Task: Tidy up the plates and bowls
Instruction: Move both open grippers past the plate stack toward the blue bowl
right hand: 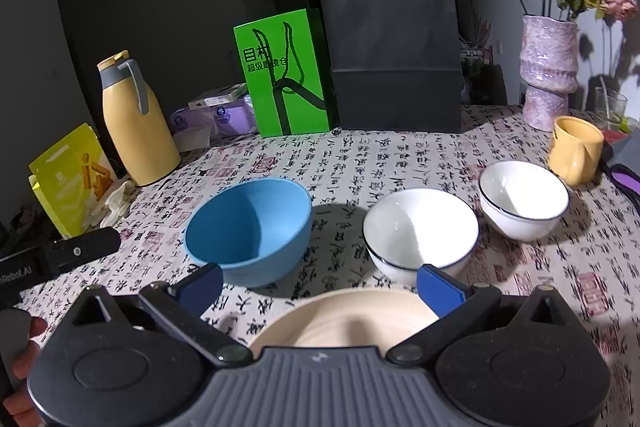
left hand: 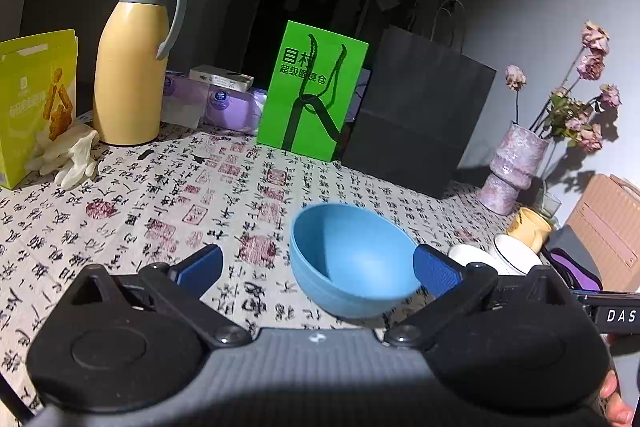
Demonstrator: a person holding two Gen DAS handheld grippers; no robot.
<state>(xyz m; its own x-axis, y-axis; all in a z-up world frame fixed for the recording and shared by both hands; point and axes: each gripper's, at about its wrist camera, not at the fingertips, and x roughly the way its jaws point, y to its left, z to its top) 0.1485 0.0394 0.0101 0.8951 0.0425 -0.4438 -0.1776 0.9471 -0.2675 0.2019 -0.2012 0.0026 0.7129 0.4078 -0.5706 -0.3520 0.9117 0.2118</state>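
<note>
Both the left tool (left hand: 318, 269) and right tool (right hand: 320, 281) gape wide, holding nothing, near the blue bowl (left hand: 352, 259).

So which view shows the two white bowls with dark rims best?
The right wrist view: both white dark-rimmed bowls sit fully visible, upright and apart on the tablecloth. The left wrist view catches them only at the edge, partly hidden by the left gripper.

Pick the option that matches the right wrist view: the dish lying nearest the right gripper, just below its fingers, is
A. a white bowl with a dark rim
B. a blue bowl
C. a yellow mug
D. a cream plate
D: the cream plate lies right under the open right gripper, while the blue bowl and both white bowls sit farther back.
</note>
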